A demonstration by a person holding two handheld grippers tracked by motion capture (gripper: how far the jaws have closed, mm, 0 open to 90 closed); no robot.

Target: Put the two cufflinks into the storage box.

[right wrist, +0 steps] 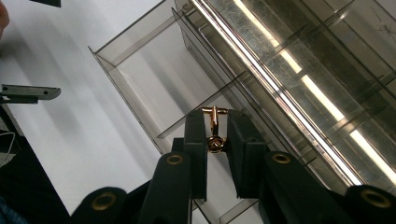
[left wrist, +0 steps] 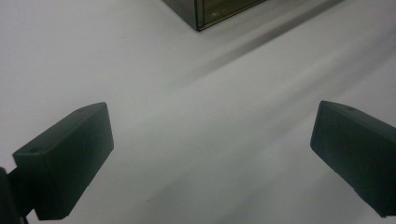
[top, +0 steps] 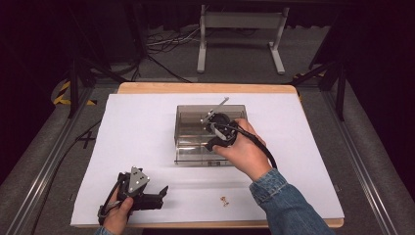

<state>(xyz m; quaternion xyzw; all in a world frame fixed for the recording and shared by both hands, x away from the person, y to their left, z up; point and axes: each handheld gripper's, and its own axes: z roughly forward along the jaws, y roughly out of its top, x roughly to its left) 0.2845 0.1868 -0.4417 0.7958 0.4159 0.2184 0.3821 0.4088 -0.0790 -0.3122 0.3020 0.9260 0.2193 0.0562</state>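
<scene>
Gold cufflink [right wrist: 214, 133] pinched between the jaws of the right gripper [right wrist: 215, 140], long axis running along the jaws, crossbar end outward at the tips, knot end deeper in. Directly beyond the tips, an open compartment of the smoky clear organizer box [right wrist: 140, 70], thin dividers crossing it; likely a drop into that cell next, so only a short lowering needed. In the high view, right gripper [top: 219, 128] over the box [top: 188, 115] at frame centre, right hand [top: 244, 152] behind it. Second cufflink [top: 224, 200] loose on the white sheet [top: 142, 132], lower centre, nearer the left gripper [top: 147, 196] at lower left. Left gripper [left wrist: 212, 154] spread wide, empty, low over the sheet. Wooden table [top: 205, 88] beneath; dark room, cables and a frame stand [top: 240, 34] beyond.
</scene>
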